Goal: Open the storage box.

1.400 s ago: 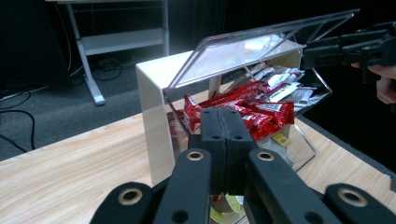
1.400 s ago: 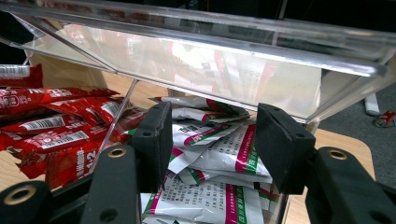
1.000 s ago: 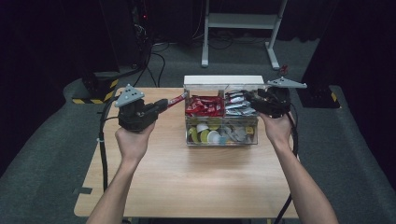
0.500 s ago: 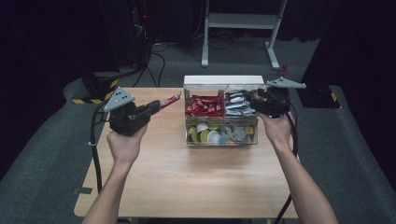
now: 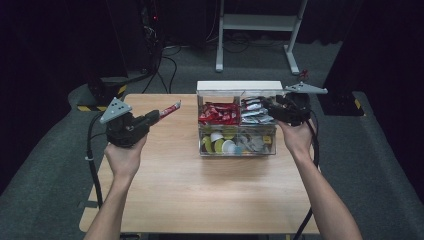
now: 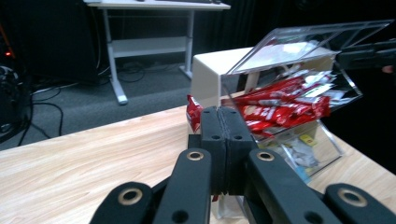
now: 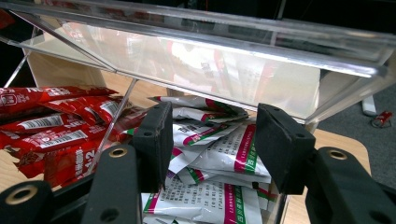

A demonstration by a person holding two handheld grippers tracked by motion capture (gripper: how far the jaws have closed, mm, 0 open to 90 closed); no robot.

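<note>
A clear box [image 5: 237,148] stands on the wooden table [image 5: 200,195], its see-through lid [image 6: 303,44] tipped up. Its upper left bin holds red sachets [image 5: 217,113], and the upper right bin holds white sachets [image 5: 254,113] with green and pink print. Small round cups [image 5: 222,145] fill the lower front. My left gripper [image 5: 156,115] is left of the box, shut on one red sachet [image 5: 170,107] that pokes out past the closed jaws [image 6: 225,116]. My right gripper [image 5: 267,106] is at the box's right rear, under the raised lid [image 7: 210,60]. Its jaws [image 7: 212,135] are open over the white sachets [image 7: 219,158].
A white desk frame [image 5: 260,30] stands on the grey floor behind the table. Cables [image 5: 167,60] and a black-and-yellow striped base [image 5: 107,92] lie at the back left. Bare tabletop stretches in front of the box and to its left.
My left gripper has drawn away from the box toward the left with the red sachet, sinking a little. The right gripper and the lid have held still.
</note>
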